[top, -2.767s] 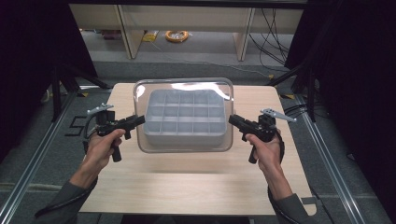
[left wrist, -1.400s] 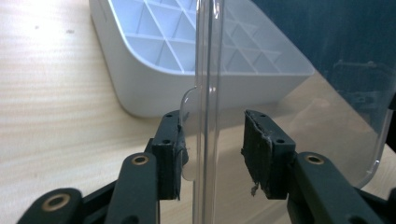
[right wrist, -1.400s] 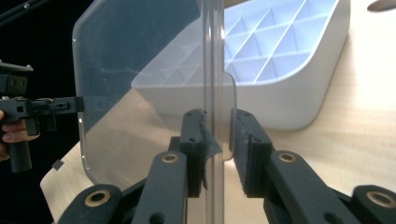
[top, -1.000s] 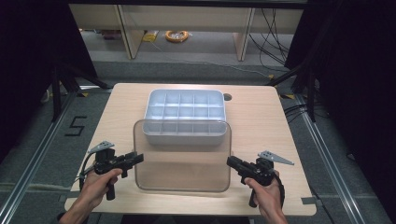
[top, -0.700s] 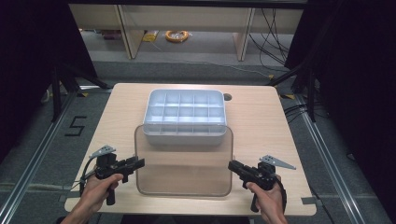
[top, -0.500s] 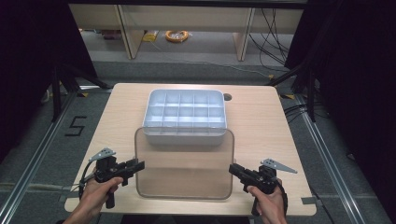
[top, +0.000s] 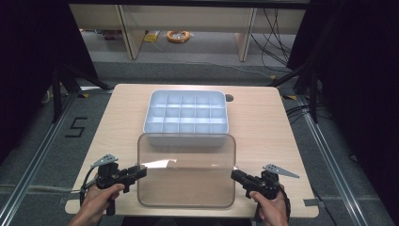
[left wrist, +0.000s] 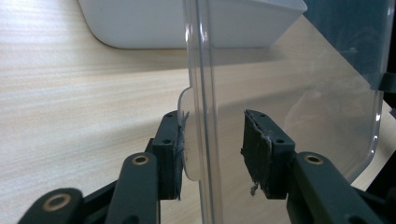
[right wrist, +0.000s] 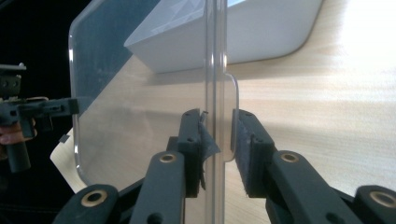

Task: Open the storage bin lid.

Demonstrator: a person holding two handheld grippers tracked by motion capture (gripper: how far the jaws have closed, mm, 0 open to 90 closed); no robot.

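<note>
While the clear plastic lid [top: 186, 170] is gripped at its side tabs by the left gripper [top: 140, 171] and right gripper [top: 234, 174], jaws closed on it, it is held near the table's [top: 263, 122] front edge, off the white compartment tray [top: 186, 115]; lowering and release are judged next.

Light wood table [top: 263, 127], rounded corners, round cable hole [top: 229, 98] nr far edge. White compartment tray [top: 186, 117] sits directly on it, centre-far. Grey floor [top: 37, 141] w/ rails around; "5" marked at left.
</note>
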